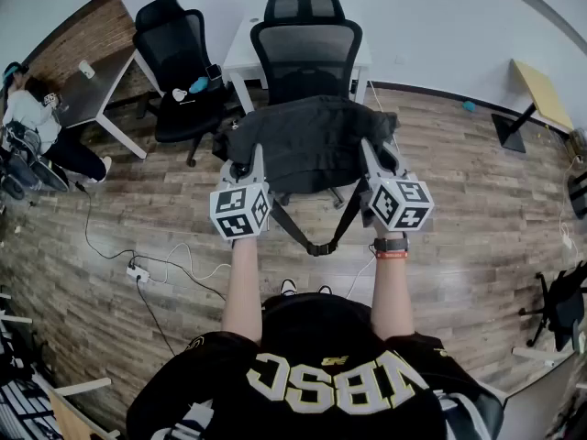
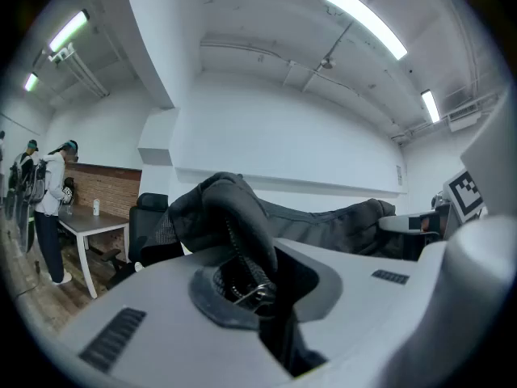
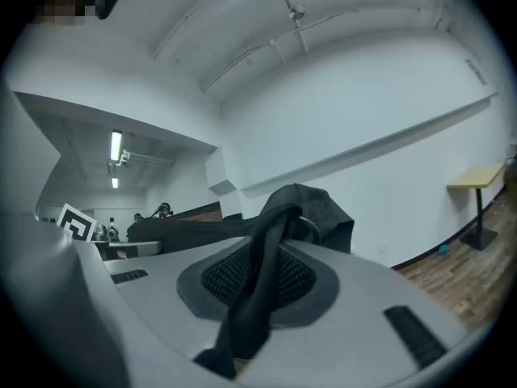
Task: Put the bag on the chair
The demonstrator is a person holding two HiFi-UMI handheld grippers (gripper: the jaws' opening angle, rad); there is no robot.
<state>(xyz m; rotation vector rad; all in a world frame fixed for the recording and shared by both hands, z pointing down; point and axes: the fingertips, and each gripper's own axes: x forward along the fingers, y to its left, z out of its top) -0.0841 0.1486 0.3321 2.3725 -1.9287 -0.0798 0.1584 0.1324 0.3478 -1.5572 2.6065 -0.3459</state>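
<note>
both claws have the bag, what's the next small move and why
Probably lower it straight down. The left claw and right claw are each shut on an end of the bag, held spread in front of the mesh back of the chair, strap dangling. The bag hides the seat, so whether it rests yet is unclear.

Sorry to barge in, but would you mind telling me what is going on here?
A person holds a dark bag up between two handheld grippers. The left tongs are shut on a zippered edge of it, and the right tongs are shut on a dark fold at its other end. The bag hangs in front of the mesh-backed office chair, over the seat, with its strap dangling below. Whether it rests on the seat is not visible.
</note>
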